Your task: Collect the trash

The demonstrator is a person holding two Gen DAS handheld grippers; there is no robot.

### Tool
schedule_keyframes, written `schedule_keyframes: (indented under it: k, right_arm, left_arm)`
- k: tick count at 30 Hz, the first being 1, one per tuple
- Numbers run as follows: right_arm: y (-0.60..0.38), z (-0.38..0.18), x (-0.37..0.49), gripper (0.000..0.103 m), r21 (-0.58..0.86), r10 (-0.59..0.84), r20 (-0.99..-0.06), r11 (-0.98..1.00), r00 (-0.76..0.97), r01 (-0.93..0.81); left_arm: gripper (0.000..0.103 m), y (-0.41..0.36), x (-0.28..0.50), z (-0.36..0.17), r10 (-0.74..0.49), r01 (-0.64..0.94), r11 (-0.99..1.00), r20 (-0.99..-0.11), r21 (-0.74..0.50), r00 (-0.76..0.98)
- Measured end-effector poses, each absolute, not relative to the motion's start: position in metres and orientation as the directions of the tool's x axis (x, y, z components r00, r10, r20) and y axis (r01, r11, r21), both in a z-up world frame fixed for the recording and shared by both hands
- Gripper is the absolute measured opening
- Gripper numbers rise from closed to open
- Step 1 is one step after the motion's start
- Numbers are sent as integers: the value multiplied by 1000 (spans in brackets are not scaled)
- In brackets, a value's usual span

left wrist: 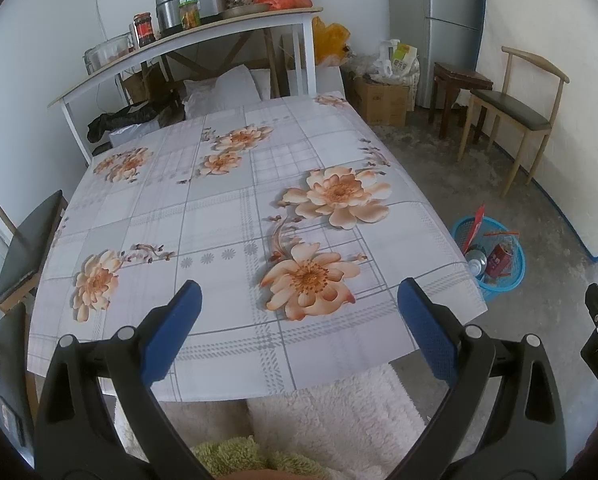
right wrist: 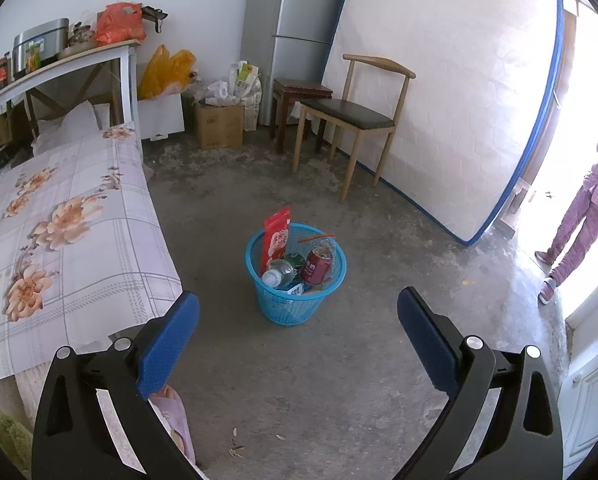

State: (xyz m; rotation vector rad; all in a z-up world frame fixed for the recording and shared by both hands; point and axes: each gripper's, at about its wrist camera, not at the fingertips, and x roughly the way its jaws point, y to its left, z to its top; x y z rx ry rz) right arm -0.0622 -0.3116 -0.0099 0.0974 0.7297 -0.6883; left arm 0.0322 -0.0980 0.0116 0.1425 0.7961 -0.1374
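Note:
A blue plastic basket (right wrist: 287,308) stands on the concrete floor right of the table; it also shows in the left wrist view (left wrist: 515,276). It holds a red snack packet (right wrist: 276,240), a clear plastic bottle (right wrist: 279,274), a red can (right wrist: 317,266) and other scraps. My left gripper (left wrist: 299,304) is open and empty above the near part of the floral tablecloth (left wrist: 219,220). My right gripper (right wrist: 298,312) is open and empty, raised over the floor in front of the basket.
A wooden chair (right wrist: 351,120), a dark stool (right wrist: 299,96), a cardboard box (right wrist: 219,124), a fridge (right wrist: 295,20) and a leaning mattress (right wrist: 459,100) line the far side. A shelf (left wrist: 179,36) with jars stands behind the table. A person (right wrist: 595,208) stands in the doorway.

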Motion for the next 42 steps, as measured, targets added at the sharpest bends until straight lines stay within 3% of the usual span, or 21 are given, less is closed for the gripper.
schedule_keyframes:
  k: [42]
  right_arm:
    - [-316,-4,-63,97,-157,-553,-635,776,540,610]
  left_arm:
    - [95,-97,32,9,-72,180,981,-729,71,681]
